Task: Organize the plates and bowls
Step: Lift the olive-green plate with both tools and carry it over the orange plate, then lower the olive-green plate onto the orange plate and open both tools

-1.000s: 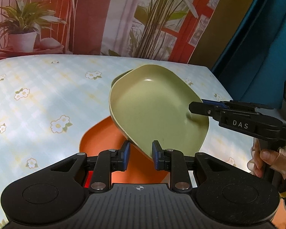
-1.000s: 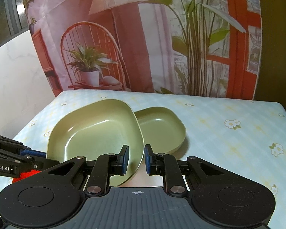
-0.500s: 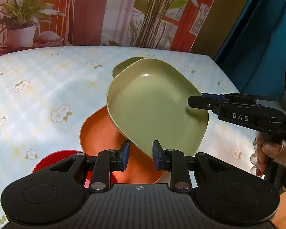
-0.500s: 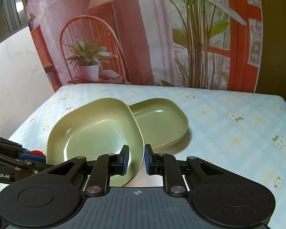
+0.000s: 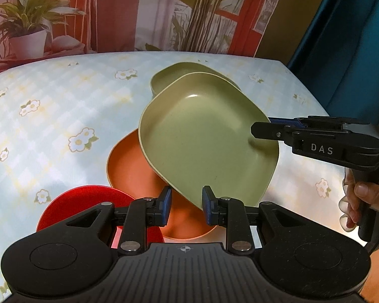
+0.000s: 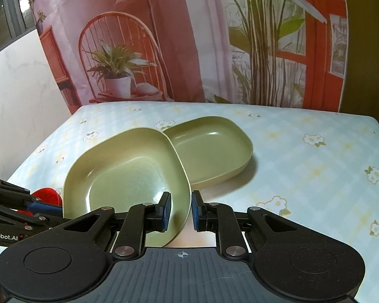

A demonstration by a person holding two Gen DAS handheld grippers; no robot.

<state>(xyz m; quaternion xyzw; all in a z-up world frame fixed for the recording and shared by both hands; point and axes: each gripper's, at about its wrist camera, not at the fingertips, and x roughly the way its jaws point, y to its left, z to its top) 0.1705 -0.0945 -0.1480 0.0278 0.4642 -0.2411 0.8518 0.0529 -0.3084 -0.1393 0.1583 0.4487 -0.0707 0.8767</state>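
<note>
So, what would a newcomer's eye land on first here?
The large green plate, tilted in mid-air above the orange plate, with both grippers at its rim: the right gripper straddling one edge, the left gripper at another. Behind it a second green plate lies on the floral tablecloth.

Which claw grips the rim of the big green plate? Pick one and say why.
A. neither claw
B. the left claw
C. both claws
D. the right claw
D: the right claw straddles the rim of the big green plate, while the left claw is open, its fingers off the plate.
</note>
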